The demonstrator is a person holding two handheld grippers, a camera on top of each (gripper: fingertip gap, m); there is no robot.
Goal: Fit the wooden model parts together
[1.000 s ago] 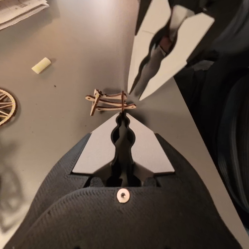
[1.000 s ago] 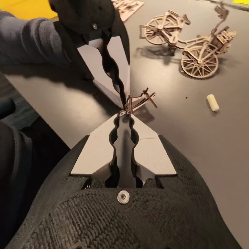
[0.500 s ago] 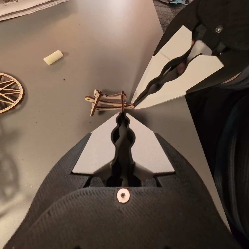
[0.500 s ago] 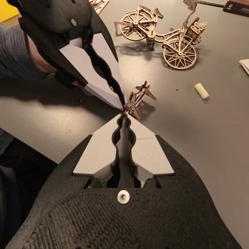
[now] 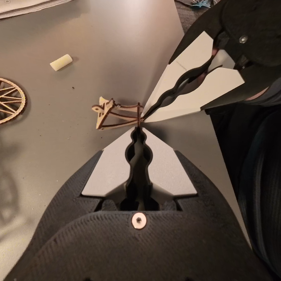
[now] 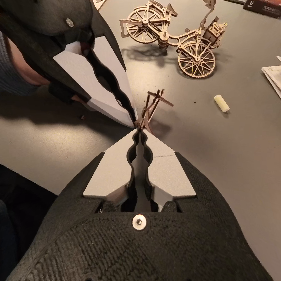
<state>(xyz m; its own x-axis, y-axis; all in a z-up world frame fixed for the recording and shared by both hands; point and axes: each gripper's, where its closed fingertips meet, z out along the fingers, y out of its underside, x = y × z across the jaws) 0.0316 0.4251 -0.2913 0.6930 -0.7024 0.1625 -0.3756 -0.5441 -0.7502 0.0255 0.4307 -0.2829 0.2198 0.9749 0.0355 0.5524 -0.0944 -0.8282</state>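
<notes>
Left wrist view, both tongs (image 5: pixel 138 127) (image 6: pixel 139 130) pinching wooden subassembly (image 5: pixel 115 113), tips converging

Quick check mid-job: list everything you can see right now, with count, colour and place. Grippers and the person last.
Frame part: one, pale wood, held above the table between both grippers.
Bicycle model: one, pale wood, standing at the far side of the table.
Wax stick: one, pale yellow, lying on the table right of the frame part in the right wrist view.
Papers: a white stack, far edge of the table.
Box: one, dark, far right corner.
Table: one, grey.
Left gripper: black with grey fingers, shut on the frame part.
Right gripper: same colours, shut on the frame part's near end.
Sleeve: grey, behind the left gripper.
</notes>
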